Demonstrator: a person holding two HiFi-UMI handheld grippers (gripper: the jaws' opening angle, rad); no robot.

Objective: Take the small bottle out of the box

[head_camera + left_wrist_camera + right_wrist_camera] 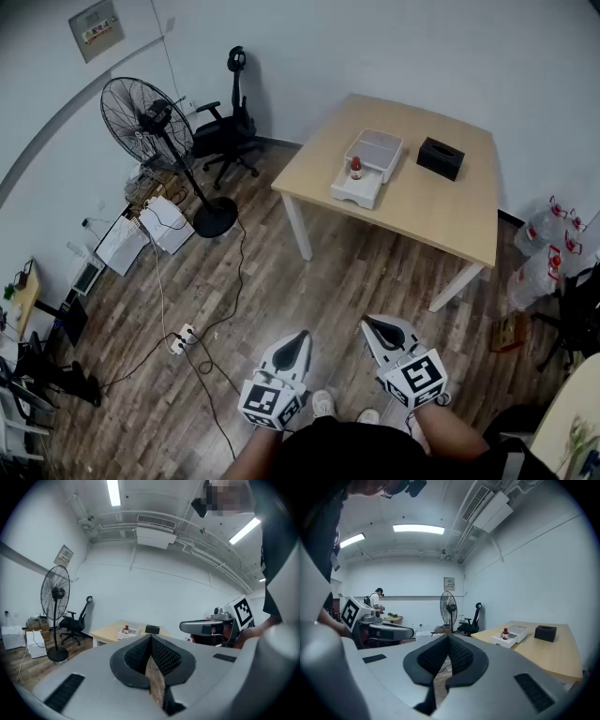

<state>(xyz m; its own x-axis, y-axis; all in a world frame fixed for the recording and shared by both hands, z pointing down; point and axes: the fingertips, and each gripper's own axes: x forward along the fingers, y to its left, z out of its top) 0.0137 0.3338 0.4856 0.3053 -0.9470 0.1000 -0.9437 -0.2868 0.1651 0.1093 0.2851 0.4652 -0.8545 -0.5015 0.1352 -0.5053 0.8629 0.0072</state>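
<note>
You are standing in a plain office-style workroom. A light wooden table (pixel 412 202) sits near white walls (pixel 422 47) on a wood-plank floor (pixel 356 281). Left of the table are a black swivel office chair (pixel 225 131) and a tall pedestal fan (pixel 150 122). Further left of the table, cables and a power strip (pixel 181 339) trail over the floor. Right of the table are large water bottles (pixel 544 253). Above the table, strip lights (pixel 114 491) and an air-conditioning unit (pixel 154 538) hang among exposed pipes.

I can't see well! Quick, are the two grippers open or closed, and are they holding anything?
Left gripper: closed, holding nothing.
Right gripper: closed, holding nothing.
</note>
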